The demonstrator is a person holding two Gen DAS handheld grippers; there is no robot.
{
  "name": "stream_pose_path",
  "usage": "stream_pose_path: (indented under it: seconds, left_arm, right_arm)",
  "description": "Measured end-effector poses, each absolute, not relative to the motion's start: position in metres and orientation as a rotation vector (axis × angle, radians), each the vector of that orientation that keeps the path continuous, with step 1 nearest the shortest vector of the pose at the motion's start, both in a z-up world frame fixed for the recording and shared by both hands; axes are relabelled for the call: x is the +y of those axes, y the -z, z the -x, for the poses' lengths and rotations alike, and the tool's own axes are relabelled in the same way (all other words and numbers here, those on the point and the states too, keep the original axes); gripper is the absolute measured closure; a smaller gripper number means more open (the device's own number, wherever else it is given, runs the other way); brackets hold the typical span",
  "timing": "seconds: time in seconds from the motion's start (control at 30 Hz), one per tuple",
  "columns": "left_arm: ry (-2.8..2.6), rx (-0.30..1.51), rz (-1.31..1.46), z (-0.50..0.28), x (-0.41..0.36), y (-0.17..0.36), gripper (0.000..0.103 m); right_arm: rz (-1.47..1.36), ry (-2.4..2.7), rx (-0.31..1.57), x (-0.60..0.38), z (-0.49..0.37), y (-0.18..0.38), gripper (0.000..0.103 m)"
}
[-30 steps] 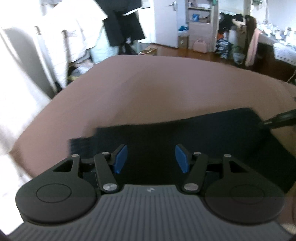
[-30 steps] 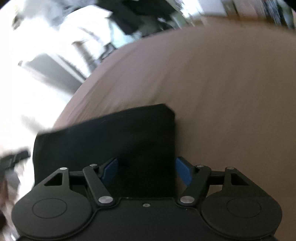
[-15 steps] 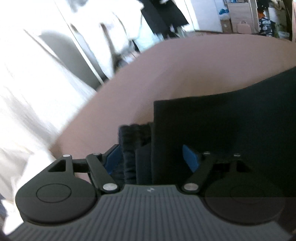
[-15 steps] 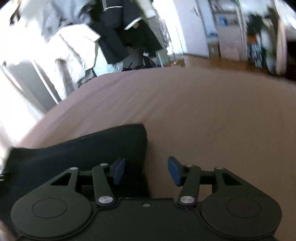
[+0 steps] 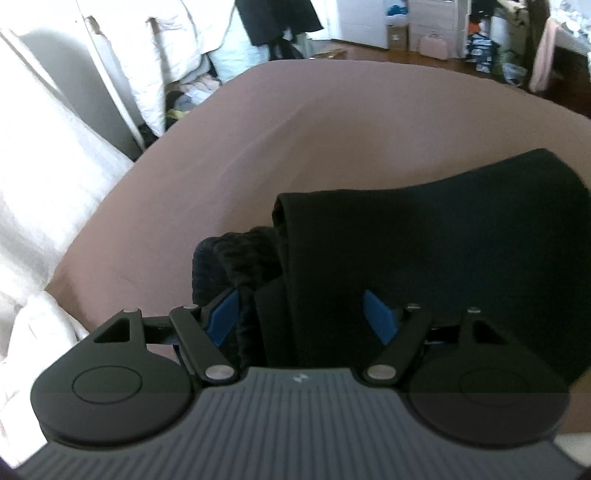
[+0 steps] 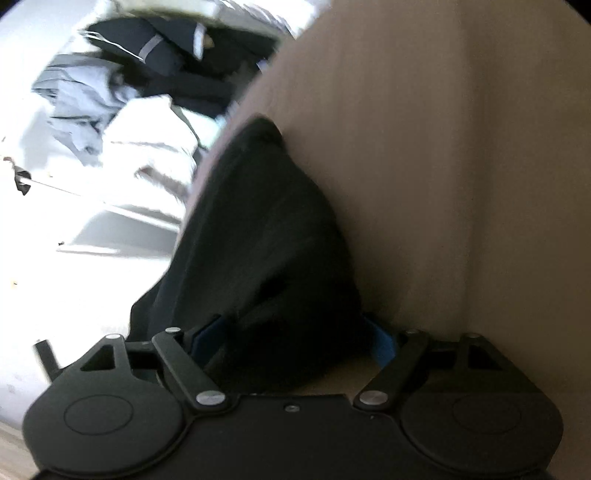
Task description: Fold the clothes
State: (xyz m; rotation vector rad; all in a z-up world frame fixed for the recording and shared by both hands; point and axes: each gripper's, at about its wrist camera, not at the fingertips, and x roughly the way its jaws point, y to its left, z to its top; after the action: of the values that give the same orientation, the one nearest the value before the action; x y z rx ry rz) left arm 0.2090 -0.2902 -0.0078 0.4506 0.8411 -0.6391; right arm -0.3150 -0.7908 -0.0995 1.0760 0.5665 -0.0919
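A dark garment (image 5: 436,251) lies folded on a smooth pinkish-brown bed (image 5: 295,122), filling the lower right of the left wrist view. It is soft and thick, with a rounded fold edge at the middle of the frame. A bumpy ribbed cuff (image 5: 236,258) sticks out at its left side.

The left gripper (image 5: 301,317) has its blue fingers (image 5: 221,317) wide apart, with the cuff and cloth lying between them. The right gripper (image 6: 291,341) has its fingers apart too, and the garment (image 6: 258,236) bunches up between them. I cannot tell if they pinch it.

White bedding (image 5: 44,177) sits at the left of the frame. Hanging clothes (image 5: 277,18) and shelves (image 5: 436,22) stand at the top, past the bed.

Half a second ago the garment's edge looked flat and sharp; now it is rounder and puffier. The right wrist view has tipped over, so the bed now fills its right side, and that frame is blurred.
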Motion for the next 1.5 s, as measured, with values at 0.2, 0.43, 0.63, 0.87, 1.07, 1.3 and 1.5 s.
stream_pose_path:
  seconds: [0.2,0.43,0.63,0.87,1.07,1.3,1.5]
  left_arm:
    - [0.699,0.944,-0.275,-0.232,-0.230,-0.003,0.030]
    - [0.700,0.963,-0.116,-0.290,-0.185,-0.002,0.030]
    - [0.648,0.916,-0.028,-0.337,-0.169,-0.010,0.030]
    - [0.575,0.907,0.020,-0.366,-0.150,0.002,0.030]
    - [0.698,0.940,0.141,-0.379,-0.153,0.021,0.030]
    - [0.815,0.946,0.118,-0.370,-0.183,0.035,0.028]
    - [0.745,0.938,-0.086,-0.353,-0.213,0.071,0.025]
  right_arm:
    - [-0.778,0.216,0.488,-0.770,0.289,0.033,0.077]
    - [-0.322,0.124,0.403,-0.689,0.242,-0.126,0.079]
    - [0.067,-0.135,0.484,-0.546,0.170,-0.145,0.080]
    - [0.302,-0.367,0.604,-0.426,0.120,-0.065,0.079]
    - [0.348,-0.454,0.523,-0.413,0.138,-0.033,0.078]
    - [0.391,-0.463,0.512,-0.412,0.156,-0.034,0.078]
    - [0.503,-0.517,0.508,-0.391,0.169,-0.035,0.075]
